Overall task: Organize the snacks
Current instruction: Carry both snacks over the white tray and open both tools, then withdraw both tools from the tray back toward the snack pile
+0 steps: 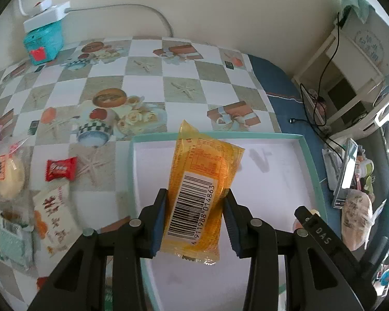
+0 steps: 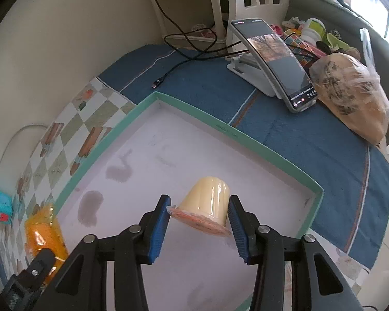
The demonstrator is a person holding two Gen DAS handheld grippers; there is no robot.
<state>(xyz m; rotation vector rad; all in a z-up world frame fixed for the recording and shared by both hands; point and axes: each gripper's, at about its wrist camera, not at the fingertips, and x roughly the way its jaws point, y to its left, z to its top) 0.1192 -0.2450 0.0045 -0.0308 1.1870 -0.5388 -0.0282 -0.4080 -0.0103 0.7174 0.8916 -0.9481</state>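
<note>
The left gripper point(image 1: 195, 216) was clenched on an orange snack packet point(image 1: 203, 194), which was held barcode-up between the blue pads above the near left part of a shallow teal-rimmed tray point(image 1: 314, 165). The right gripper point(image 2: 199, 226) was clamped on a pale yellow jelly cup point(image 2: 207, 198), tipped on its side with its sealed lid toward the camera, above the white floor of the same tray point(image 2: 280, 158). The tray was seen resting on a desk point(image 1: 142, 83) covered by a checkered printed cloth. More wrapped snacks were left on the cloth to the left of the tray, among them a small red candy point(image 1: 61, 168) and a white packet point(image 1: 55, 213) with red lettering. A phone point(image 2: 277, 59) was propped on a stand beyond the tray.
</note>
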